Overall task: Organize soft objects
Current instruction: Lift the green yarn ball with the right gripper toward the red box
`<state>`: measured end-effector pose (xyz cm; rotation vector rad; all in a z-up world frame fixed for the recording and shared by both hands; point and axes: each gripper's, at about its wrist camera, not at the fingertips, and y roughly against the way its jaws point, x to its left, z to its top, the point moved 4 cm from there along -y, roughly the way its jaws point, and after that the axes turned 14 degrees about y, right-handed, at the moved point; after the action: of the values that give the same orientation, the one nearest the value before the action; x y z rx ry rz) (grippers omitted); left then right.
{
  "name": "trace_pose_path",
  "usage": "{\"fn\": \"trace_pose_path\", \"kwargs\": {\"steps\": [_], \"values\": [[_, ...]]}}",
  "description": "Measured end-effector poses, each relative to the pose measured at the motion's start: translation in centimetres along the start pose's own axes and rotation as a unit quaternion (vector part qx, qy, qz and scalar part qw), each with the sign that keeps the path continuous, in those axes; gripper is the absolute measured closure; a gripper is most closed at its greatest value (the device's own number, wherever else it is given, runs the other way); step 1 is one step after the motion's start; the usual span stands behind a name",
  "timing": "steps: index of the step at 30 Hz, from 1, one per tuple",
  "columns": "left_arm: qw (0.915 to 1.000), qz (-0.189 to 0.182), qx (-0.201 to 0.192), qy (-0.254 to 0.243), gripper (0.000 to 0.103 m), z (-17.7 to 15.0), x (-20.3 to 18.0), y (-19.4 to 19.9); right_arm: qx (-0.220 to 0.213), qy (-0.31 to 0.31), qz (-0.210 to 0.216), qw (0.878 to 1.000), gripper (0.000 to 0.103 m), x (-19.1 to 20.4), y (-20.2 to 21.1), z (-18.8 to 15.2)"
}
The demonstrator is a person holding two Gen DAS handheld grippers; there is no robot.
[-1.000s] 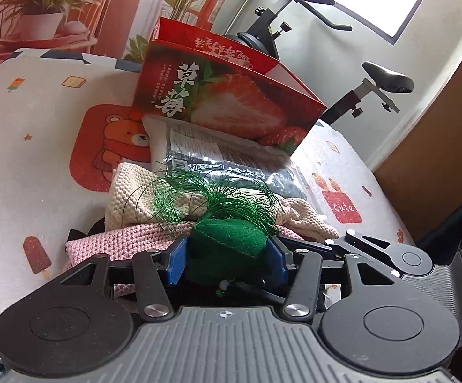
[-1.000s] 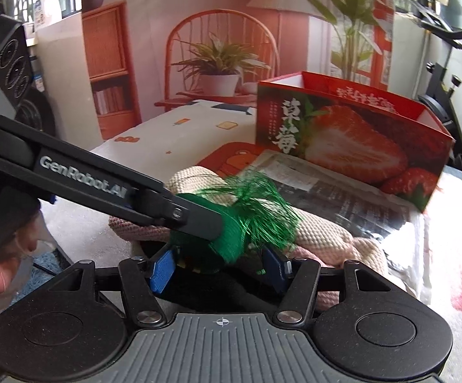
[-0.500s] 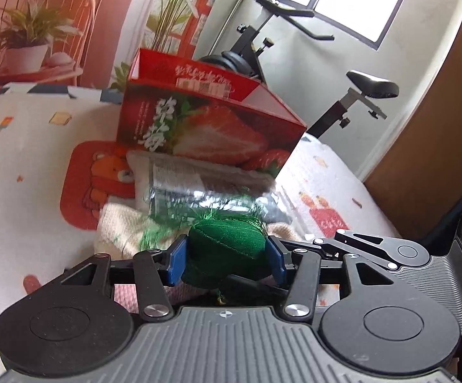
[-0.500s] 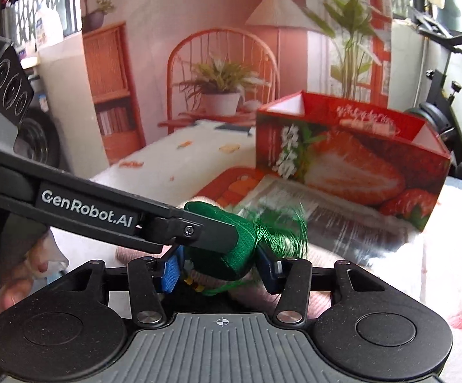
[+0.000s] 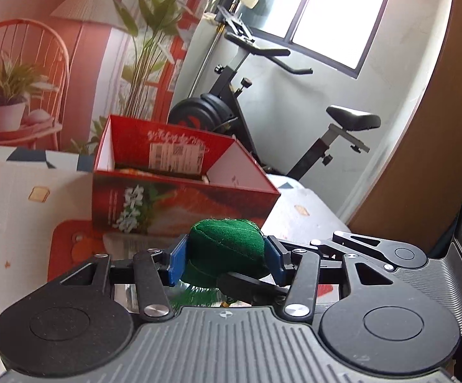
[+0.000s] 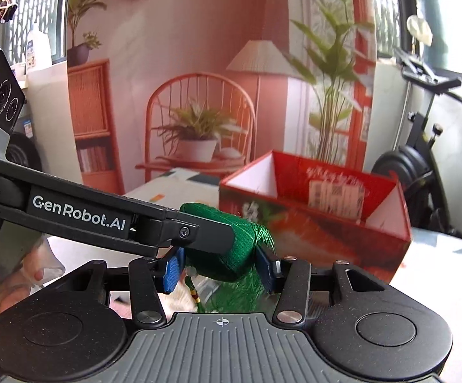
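Both grippers — left [image 5: 225, 259] and right [image 6: 219, 265] — pinch the green pouch [image 5: 227, 249] crosswise, jaws half-closed; tassel end hangs down.

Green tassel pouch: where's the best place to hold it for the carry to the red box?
Grip the green tassel pouch across its firm padded body from either flank, as both grippers do; the thread tassel hanging below is too loose to hold.

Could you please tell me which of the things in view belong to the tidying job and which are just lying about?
Job: green plush toy, held by the left gripper and right gripper; red strawberry box.

Lying about: exercise bike, patterned tablecloth.
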<state>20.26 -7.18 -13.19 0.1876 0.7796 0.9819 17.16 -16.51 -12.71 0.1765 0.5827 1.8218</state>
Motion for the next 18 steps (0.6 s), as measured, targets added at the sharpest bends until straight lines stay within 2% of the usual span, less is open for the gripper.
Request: {"fn": "trace_pose_path", "kwargs": {"steps": [13,18], "values": [[0.9994,-0.018,-0.029,-0.001,0.05,4.6,-1.1,-2.5,-0.031,0.031,-0.02,0.999,0.059,-4.7,-1.9,4.6],[0.9993,-0.01,-0.037,-0.007,0.05,6.2,-1.3,-3.6,-0.039,0.038,-0.02,0.998,0.059,-6.4,-3.3,5.6]]}}
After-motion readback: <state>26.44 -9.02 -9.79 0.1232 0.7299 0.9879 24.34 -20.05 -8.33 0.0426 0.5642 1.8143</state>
